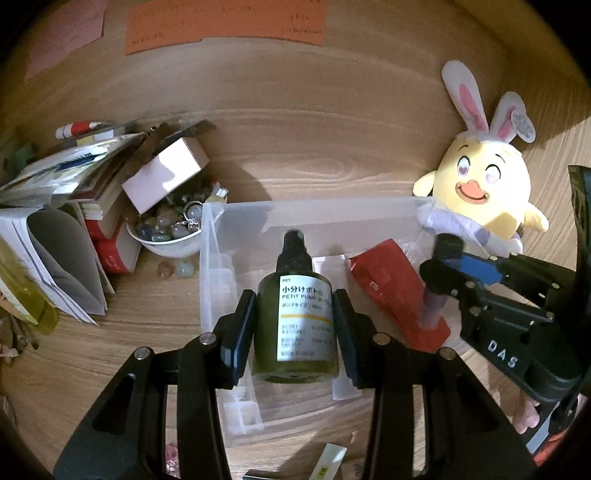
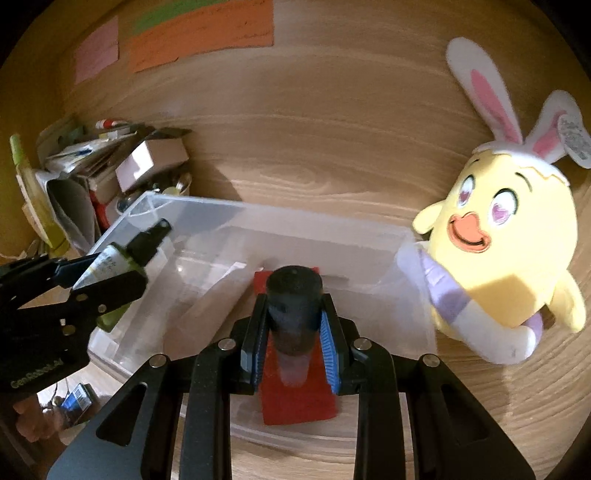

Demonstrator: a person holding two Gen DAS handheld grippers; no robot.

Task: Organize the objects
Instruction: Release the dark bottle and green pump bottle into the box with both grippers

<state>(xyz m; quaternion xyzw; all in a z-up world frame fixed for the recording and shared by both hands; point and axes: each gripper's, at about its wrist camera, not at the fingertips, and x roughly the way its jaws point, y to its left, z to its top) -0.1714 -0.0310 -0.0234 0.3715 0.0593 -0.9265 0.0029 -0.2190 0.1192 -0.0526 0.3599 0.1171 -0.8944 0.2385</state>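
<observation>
The left wrist fisheye looks forward along the left hand-held gripper point(image 1: 295, 321), down at a slant onto the wooden desk point(image 1: 332, 147), very near a clear plastic bin point(image 1: 218, 266) that fills the lower middle. It faces the back wall, where an orange paper point(image 1: 225, 26) hangs.

The right wrist fisheye looks along the right hand-held gripper point(image 2: 294, 328) the same general way, close above the same bin point(image 2: 122, 229), but from further right.

Both views share the bin, the yellow plush chick point(image 1: 480, 195) at right, the pile of books point(image 1: 74, 206) at left, and the orange paper. Each view catches the other gripper at its side edge.
</observation>
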